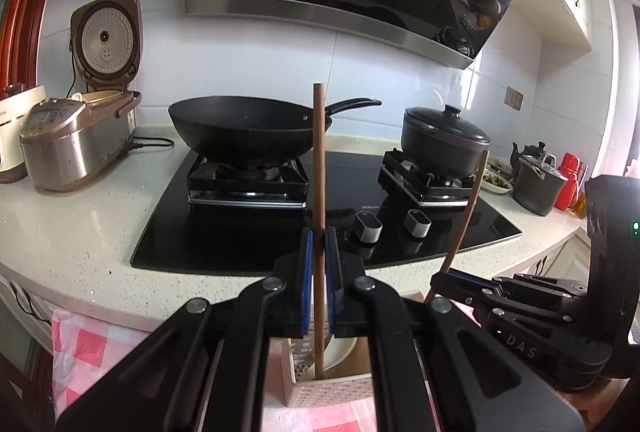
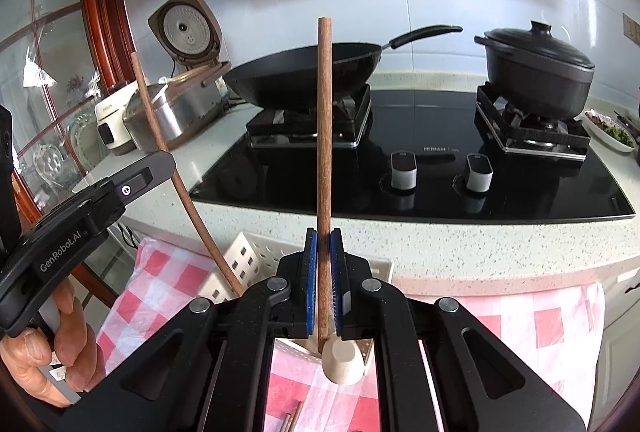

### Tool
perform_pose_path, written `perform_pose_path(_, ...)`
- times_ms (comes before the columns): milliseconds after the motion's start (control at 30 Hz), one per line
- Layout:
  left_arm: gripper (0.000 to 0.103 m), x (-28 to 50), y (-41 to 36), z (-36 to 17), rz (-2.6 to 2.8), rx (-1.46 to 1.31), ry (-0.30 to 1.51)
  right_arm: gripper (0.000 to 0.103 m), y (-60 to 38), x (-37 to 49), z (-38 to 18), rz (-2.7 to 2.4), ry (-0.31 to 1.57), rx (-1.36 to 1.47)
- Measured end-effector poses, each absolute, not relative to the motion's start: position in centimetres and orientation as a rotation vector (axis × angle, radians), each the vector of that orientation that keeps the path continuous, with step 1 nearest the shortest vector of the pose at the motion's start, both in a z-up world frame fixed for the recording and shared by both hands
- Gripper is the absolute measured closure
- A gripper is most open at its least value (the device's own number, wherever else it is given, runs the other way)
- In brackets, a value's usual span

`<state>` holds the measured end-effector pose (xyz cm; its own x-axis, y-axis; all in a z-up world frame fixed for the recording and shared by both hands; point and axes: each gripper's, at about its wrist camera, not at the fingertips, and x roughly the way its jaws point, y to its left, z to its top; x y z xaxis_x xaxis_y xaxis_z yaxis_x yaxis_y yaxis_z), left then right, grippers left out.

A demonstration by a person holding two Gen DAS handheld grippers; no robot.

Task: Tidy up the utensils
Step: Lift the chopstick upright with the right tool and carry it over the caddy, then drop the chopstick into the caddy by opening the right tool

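Both grippers are closed on wooden-handled utensils, and both handles stand close to upright above the perforated holder (image 1: 332,390) on the pink checked cloth (image 2: 168,284).

Your left gripper (image 1: 319,256) clamps the straight wooden stick (image 1: 319,160) between its blue pads, and the stick's lower end already reaches down inside the holder. Whether it touches the bottom is hidden. Lower it straight along its own axis until you feel it seat, and only then let the jaws part. Opening early could let it tip against the rim.

Your right gripper (image 2: 324,272) pinches the wooden spoon handle (image 2: 324,120) low down, just above its pale bowl (image 2: 343,364), which hangs at the holder's mouth. The bowl looks wide against the compartment, so I judge this the harder fit. Keep the handle vertical, turn the bowl's narrow side to the opening if it catches, and avoid pressing it against the wall, since the light plastic holder will likely slide on the cloth.

The two grippers sit near each other, so release one utensil at a time and lift each gripper straight up, clear of the other handle, which leans toward it.
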<state>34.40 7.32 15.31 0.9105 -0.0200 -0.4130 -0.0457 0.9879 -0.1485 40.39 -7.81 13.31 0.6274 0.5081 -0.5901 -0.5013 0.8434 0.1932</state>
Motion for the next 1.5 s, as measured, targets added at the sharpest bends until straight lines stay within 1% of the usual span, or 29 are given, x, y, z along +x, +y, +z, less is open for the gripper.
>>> perform_pose_path(300, 0.097, 35.6, 7.4, 13.1, 0.007, -0.184, 0.498, 0.095, -7.2, 40.9, 11.6, 0.587, 0.744, -0.016)
perform_pose_path(400, 0.097, 36.4, 7.3, 12.4, -0.003, -0.172, 0.556, 0.095, -6.9, 41.1, 11.2, 0.598, 0.775, -0.027)
perform_pose_path(467, 0.097, 37.4, 7.0, 11.7, -0.018, -0.166, 0.628, 0.094, -6.7, 41.4, 10.9, 0.596, 0.797, -0.035)
perform_pose_path(500, 0.092, 37.6, 7.1, 11.5, -0.02, -0.169, 0.64, 0.094, -6.6, 41.5, 10.8, 0.583, 0.8, -0.041)
perform_pose_path(533, 0.078, 37.7, 7.2, 11.3, -0.009, -0.17, 0.643, 0.092, -6.6, 41.6, 10.9, 0.577, 0.8, -0.037)
perform_pose_path(567, 0.074, 37.6, 7.3, 11.2, -0.002, -0.174, 0.639, 0.092, -6.7, 41.6, 10.9, 0.572, 0.798, -0.03)
perform_pose_path(600, 0.074, 37.5, 7.5, 11.1, -0.005, -0.181, 0.636, 0.091, -7.0, 41.6, 11.0, 0.564, 0.796, -0.022)
perform_pose_path(700, 0.074, 37.0, 7.9, 11.0, 0.002, -0.187, 0.631, 0.084, -7.9, 41.6, 11.2, 0.542, 0.784, -0.009)
perform_pose_path(767, 0.073, 36.6, 8.3, 11.1, 0.005, -0.204, 0.625, 0.074, -8.8, 41.5, 11.3, 0.529, 0.774, 0.001)
perform_pose_path(833, 0.073, 35.6, 8.9, 11.2, 0.012, -0.222, 0.609, 0.069, -10.2, 41.2, 11.4, 0.515, 0.762, 0.021)
perform_pose_path(867, 0.073, 35.0, 9.2, 11.3, 0.017, -0.23, 0.599, 0.068, -10.7, 41.1, 11.4, 0.51, 0.758, 0.027)
perform_pose_path(933, 0.07, 33.7, 9.6, 11.5, 0.025, -0.241, 0.582, 0.068, -12.3, 40.6, 11.2, 0.495, 0.75, 0.047)
perform_pose_path(1000, 0.07, 32.2, 9.9, 11.3, 0.029, -0.252, 0.571, 0.067, -13.9, 39.6, 10.9, 0.475, 0.74, 0.06)
perform_pose_path(1033, 0.07, 31.1, 10.1, 11.0, 0.028, -0.26, 0.569, 0.064, -14.8, 38.9, 10.5, 0.467, 0.734, 0.065)
perform_pose_path(1067, 0.07, 30.3, 10.2, 10.6, 0.027, -0.267, 0.569, 0.059, -15.5, 38.3, 10.1, 0.461, 0.73, 0.067)
perform_pose_path(1133, 0.07, 28.2, 10.3, 9.2, 0.028, -0.28, 0.579, 0.056, -17.0, 36.5, 8.5, 0.449, 0.736, 0.066)
perform_pose_path(1367, 0.071, 22.1, 8.1, 1.8, 0.028, -0.289, 0.7, 0.055, -19.5, 30.1, 0.8, 0.408, 0.846, 0.062)
perform_pose_path(1467, 0.078, 20.8, 6.9, -0.9, 0.007, -0.293, 0.755, 0.055, -19.2, 28.1, -1.5, 0.422, 0.893, 0.029)
perform_pose_path(1500, 0.082, 20.6, 6.5, -1.7, 0.001, -0.299, 0.775, 0.055, -19.2, 27.7, -2.0, 0.428, 0.902, 0.019)
